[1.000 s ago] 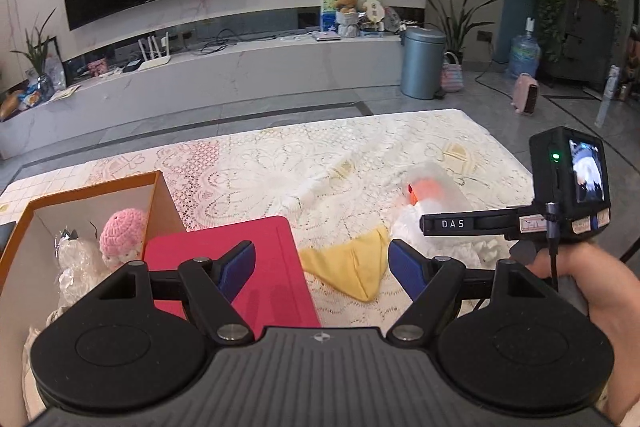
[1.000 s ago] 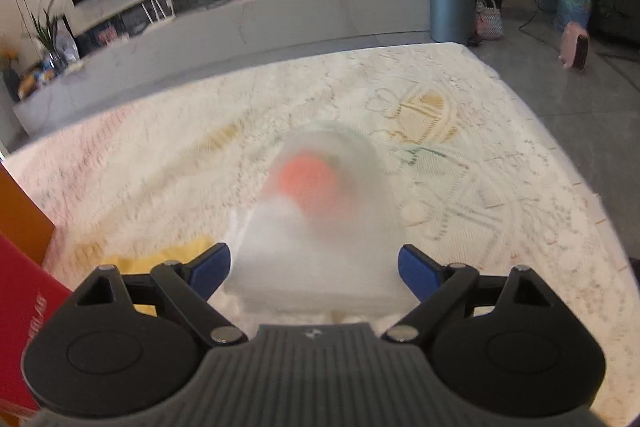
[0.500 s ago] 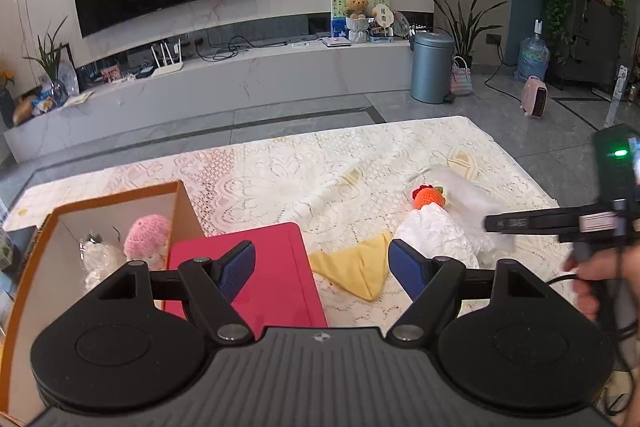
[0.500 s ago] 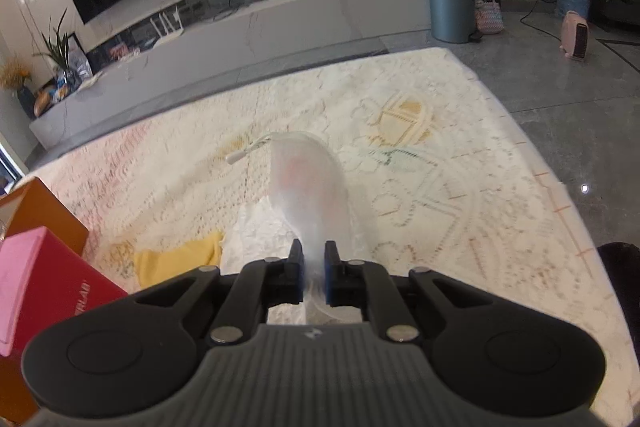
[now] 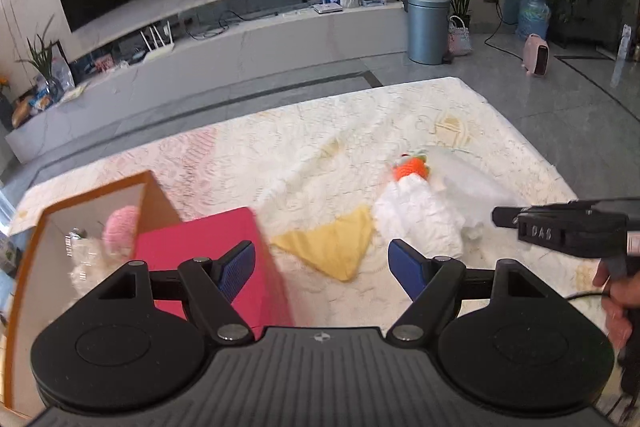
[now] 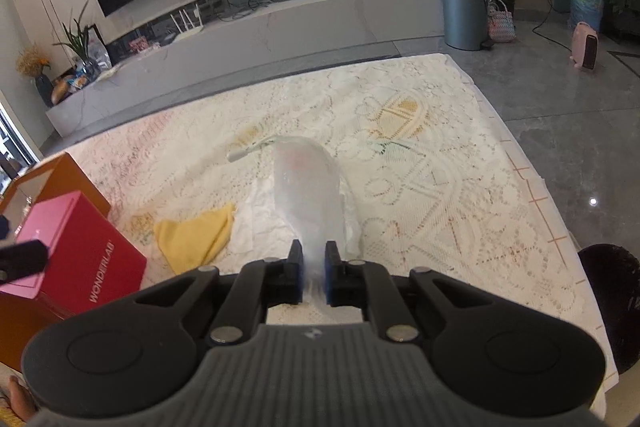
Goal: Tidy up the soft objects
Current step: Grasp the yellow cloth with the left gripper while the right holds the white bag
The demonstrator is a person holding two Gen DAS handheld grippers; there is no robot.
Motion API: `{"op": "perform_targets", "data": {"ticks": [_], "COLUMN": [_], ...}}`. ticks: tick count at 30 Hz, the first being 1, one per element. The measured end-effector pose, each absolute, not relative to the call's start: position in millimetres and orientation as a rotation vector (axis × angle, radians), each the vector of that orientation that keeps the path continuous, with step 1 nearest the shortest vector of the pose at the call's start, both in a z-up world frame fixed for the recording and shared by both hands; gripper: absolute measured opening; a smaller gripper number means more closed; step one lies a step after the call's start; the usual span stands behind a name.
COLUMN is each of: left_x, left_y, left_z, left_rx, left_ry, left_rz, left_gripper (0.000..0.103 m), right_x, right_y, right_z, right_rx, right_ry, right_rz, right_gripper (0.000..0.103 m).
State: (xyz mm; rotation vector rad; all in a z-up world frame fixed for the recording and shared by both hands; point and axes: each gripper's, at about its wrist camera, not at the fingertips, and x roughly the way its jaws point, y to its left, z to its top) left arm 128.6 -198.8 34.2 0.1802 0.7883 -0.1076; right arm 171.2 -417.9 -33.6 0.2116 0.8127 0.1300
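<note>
My right gripper [image 6: 313, 277] is shut on a translucent white pouch [image 6: 308, 187] and holds it above the lace tablecloth [image 6: 440, 195]. In the left wrist view the pouch [image 5: 468, 179] trails right of an orange crocheted toy [image 5: 412, 167] lying on a white cloth [image 5: 420, 219]. A yellow cloth [image 5: 336, 243] lies flat beside it, also in the right wrist view [image 6: 196, 239]. My left gripper [image 5: 322, 267] is open and empty above the yellow cloth. An open orange box [image 5: 92, 195] at the left holds a pink knitted toy [image 5: 120, 227].
A pink-red box [image 5: 216, 259] marked WONDERLAB [image 6: 80, 259] stands against the orange box. The table's right edge [image 6: 552, 211] drops to a grey floor. A TV cabinet and bin stand far behind.
My right gripper closed on the pouch and lifted it back, uncovering the orange toy. My left gripper rose and pulled back a little, staying open.
</note>
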Motion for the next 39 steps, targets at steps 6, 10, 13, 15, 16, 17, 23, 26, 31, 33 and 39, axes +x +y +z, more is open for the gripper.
{"op": "perform_targets", "data": {"ticks": [6,10,13,15,16,17,23,26,31,33,39], "left_x": [159.7,181.4,200.8,211.0,215.3,219.8,237.0,245.1,247.4,245.9,243.6], "left_y": [-233.4,-247.4,-254.8,-258.0,-259.9,-261.9,-258.5,-253.7,-252.5,-254.4,-252.6], "left_z": [2.3,-27.9,-51.1,-59.3,-63.9,-68.5,-92.3,-99.6,-101.7,-102.5,-104.6], "left_rx": [0.258,0.383,0.496,0.526,0.547,0.571,0.590,0.539,0.531,0.562,0.608], "left_ry": [0.889,0.967,1.026,1.034,1.040,1.047,1.059,1.070,0.994,0.965,0.957], "left_rz": [-0.105,-0.094,-0.063,-0.062,-0.056,-0.053,-0.028,-0.032,-0.025,-0.047,-0.135], "left_gripper": [0.089,0.089,0.089,0.089,0.089,0.089,0.086,0.086,0.085,0.085,0.059], "right_x": [166.5,158.2,156.7,159.1,160.4,161.1,163.0,164.3,163.2,163.2,165.1], "right_y": [-436.6,-459.6,-470.7,-473.1,-473.1,-473.1,-471.9,-475.0,-479.3,-480.3,-481.4], "right_z": [-37.4,-36.3,-37.6,-40.9,-42.8,-44.4,-44.5,-48.1,-49.2,-49.8,-50.7], "right_rx": [0.270,0.320,0.350,0.338,0.330,0.330,0.329,0.338,0.344,0.343,0.330], "right_ry": [0.823,0.800,0.794,0.812,0.822,0.831,0.827,0.837,0.839,0.841,0.853], "right_rz": [0.103,0.070,0.061,0.037,0.025,0.022,0.033,0.022,0.010,0.008,-0.012], "right_gripper": [0.007,0.007,0.007,0.007,0.007,0.007,0.008,0.008,0.008,0.008,0.008]}}
